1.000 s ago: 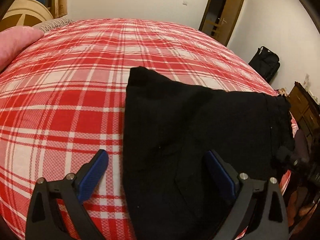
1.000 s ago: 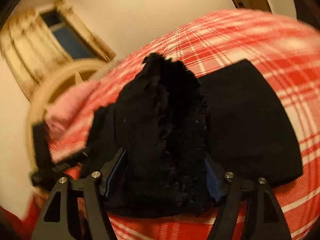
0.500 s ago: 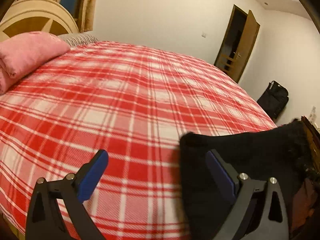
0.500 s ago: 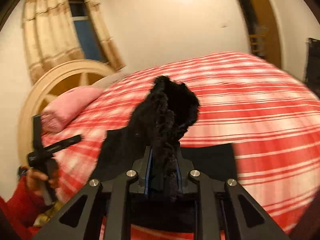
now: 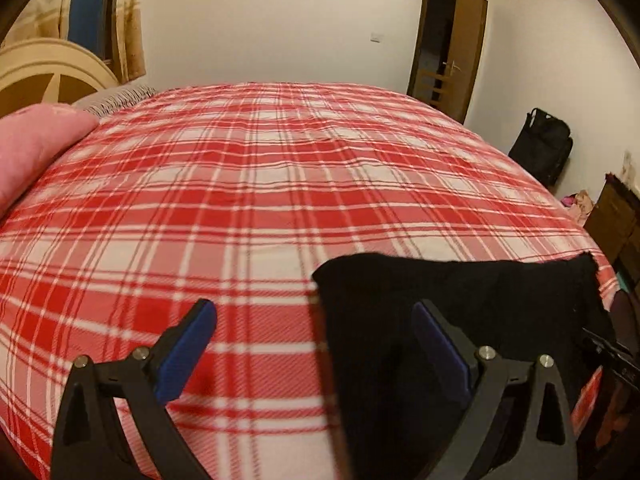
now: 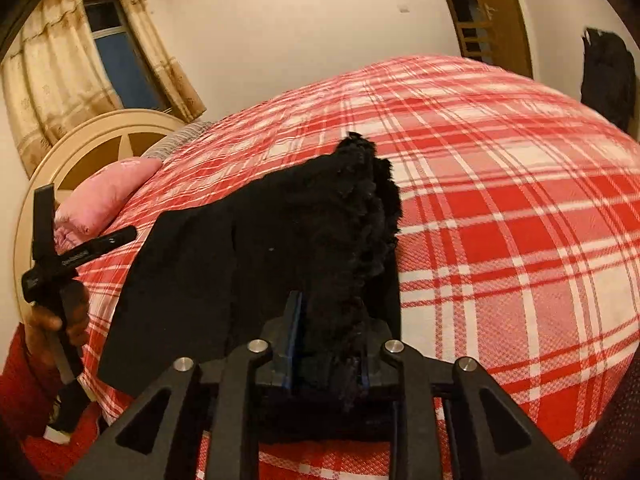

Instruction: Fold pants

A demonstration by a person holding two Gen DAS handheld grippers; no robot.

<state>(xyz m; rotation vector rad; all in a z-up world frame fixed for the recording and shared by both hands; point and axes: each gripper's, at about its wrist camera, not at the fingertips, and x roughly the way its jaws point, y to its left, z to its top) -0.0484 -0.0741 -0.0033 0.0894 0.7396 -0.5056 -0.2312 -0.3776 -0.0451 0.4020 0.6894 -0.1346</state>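
Black pants (image 6: 248, 264) on plaid bed (image 5: 240, 200), pink pillow (image 5: 32, 148) (perhaps folded) beside.

Matt black cloth pants (image 6: 248, 264), fuzzy-edged

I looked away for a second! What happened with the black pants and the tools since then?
The right tool closed on the fluffy end of the pants and lifted it; its jaws are opening slightly. The left tool backed away, open and empty. The blanket and pillow stayed.

Left gripper (image 5: 314, 326), jaws wide, hung over the bed (image 5: 260, 184); black pants (image 5: 460, 292) lay at its near right edge.
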